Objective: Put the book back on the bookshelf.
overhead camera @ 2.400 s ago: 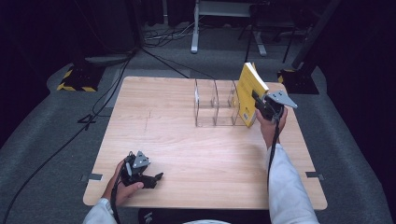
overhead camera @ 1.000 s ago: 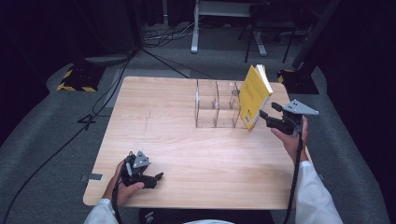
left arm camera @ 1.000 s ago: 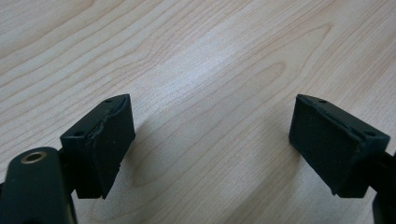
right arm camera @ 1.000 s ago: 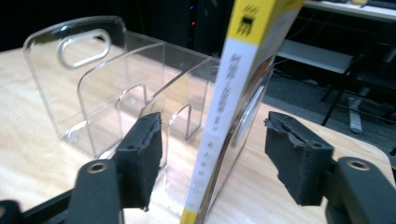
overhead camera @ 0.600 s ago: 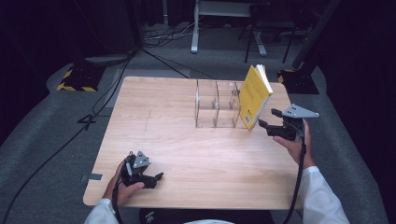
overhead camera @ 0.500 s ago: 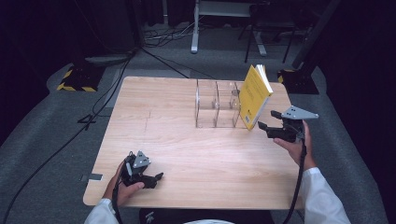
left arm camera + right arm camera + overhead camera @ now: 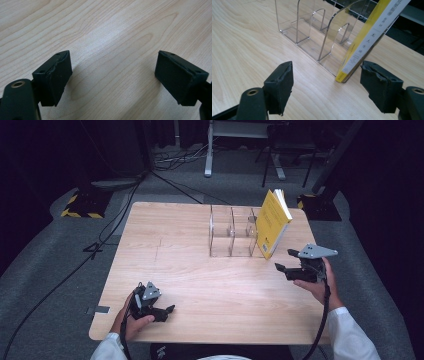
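Right now the yellow book (image 7: 272, 222) stands tilted against the right end of the clear acrylic divider rack (image 7: 234, 232), bottom edge on the wooden table (image 7: 200, 280), top leaning away from the rack toward 1 o'clock. It sits outside the rack, not in a slot; in the right gripper view the book (image 7: 367, 42) rests against the outermost panel of the rack (image 7: 312, 32).

Right gripper (image 7: 284, 268) sits at about 5 o'clock of the book, apart from it. Its jaws have just been opening, now wide, nothing between them. Left gripper (image 7: 167, 310) rests at the table's near-left edge, jaws spread, empty, bare wood between the pads (image 7: 56, 75).

Judgement: the book looks just released, so this is the retreat after placing. If it belongs in a slot, the next move calls for re-gripping the spine edge, uprighting it and sliding it between panels.
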